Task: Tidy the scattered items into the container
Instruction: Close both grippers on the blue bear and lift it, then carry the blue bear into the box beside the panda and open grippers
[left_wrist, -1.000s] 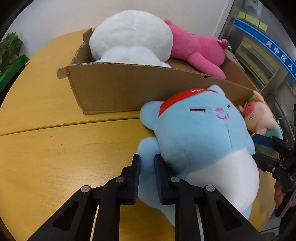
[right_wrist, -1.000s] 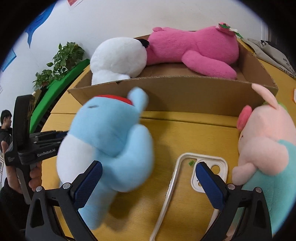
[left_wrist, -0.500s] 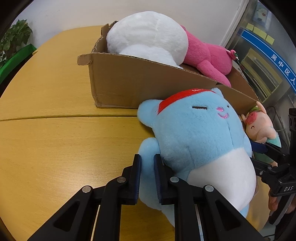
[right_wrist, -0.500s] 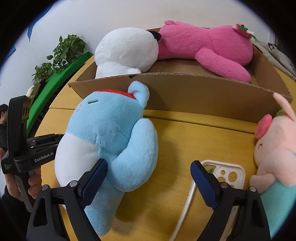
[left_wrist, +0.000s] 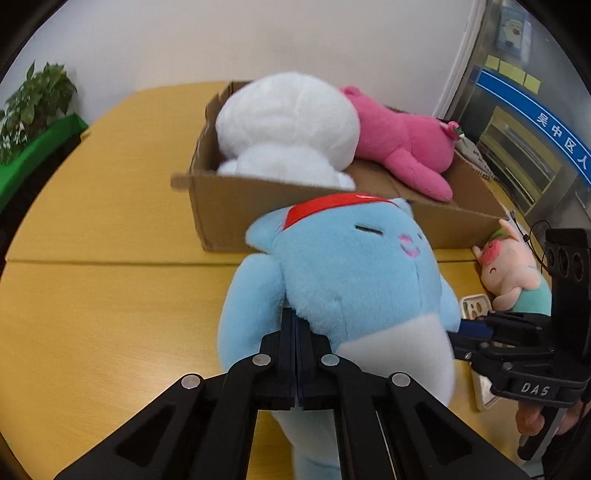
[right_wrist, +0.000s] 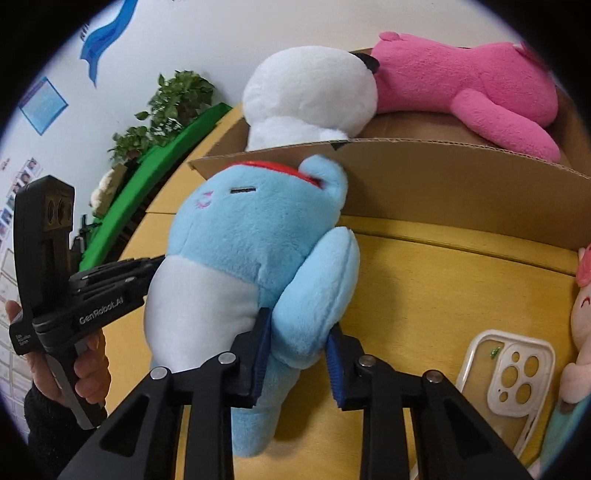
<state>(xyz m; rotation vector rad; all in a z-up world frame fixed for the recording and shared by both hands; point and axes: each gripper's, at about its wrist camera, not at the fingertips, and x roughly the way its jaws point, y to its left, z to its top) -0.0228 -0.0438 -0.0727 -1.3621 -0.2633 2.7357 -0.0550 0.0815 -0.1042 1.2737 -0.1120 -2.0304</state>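
A blue plush cat (left_wrist: 351, 280) with a red headband and white belly is held off the yellow table in front of the cardboard box (left_wrist: 229, 214). My left gripper (left_wrist: 297, 332) is shut on its side under one arm. My right gripper (right_wrist: 297, 343) is shut on its other arm (right_wrist: 314, 299). The blue plush also shows in the right wrist view (right_wrist: 243, 236), its head against the box's front wall (right_wrist: 443, 177). The box holds a white plush (left_wrist: 288, 125) and a pink plush (left_wrist: 402, 140).
A pink pig plush (left_wrist: 513, 269) in a teal dress lies on the table at the right, next to a clear phone case (right_wrist: 506, 362). A green planter with plants (right_wrist: 162, 110) stands beyond the table's left edge.
Both grippers closed on the blue plush: the left jaws narrowed fully, the right jaws closed from wide open onto its arm. The plush rose toward the box's front wall.
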